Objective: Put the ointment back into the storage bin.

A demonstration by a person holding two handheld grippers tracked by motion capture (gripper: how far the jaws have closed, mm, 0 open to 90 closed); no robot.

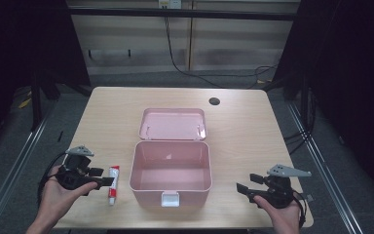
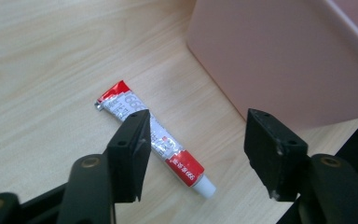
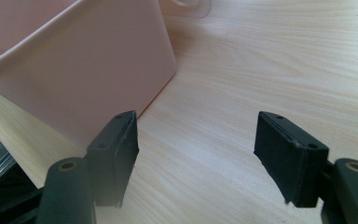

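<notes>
The wooden table [image 1: 243,136] carries everything here, a pale rectangular top with a dark round hole [image 1: 214,101] near its far edge.

Next in size is the pink box [image 1: 170,171], sitting between the two grippers near the person's side of the table. It stands open and its inside is bare: only the smooth pink floor and walls show. Its lid [image 1: 173,124] is swung back flat on the table on the far side, underside up, and a white latch [image 1: 170,199] hangs on the near wall. In the left gripper view the box's outer wall [image 2: 289,60] rises just beyond and to the right of the jaws; in the right gripper view its wall [image 3: 74,65] stands ahead and to the left of the jaws.

The left gripper [image 1: 104,178], held in the left hand [image 1: 58,192], points toward the box with its jaws spread apart and nothing between them. The right gripper [image 1: 247,184], in the right hand [image 1: 282,214], is likewise spread wide over bare wood, well apart from the box's right wall.

Smallest is the red and white tube [image 1: 113,184], lying flat on the table just in front of the left gripper's jaws, between them and the box. In the left gripper view the tube [image 2: 156,139] runs diagonally under the left jaw, its white cap nearest the gripper.
</notes>
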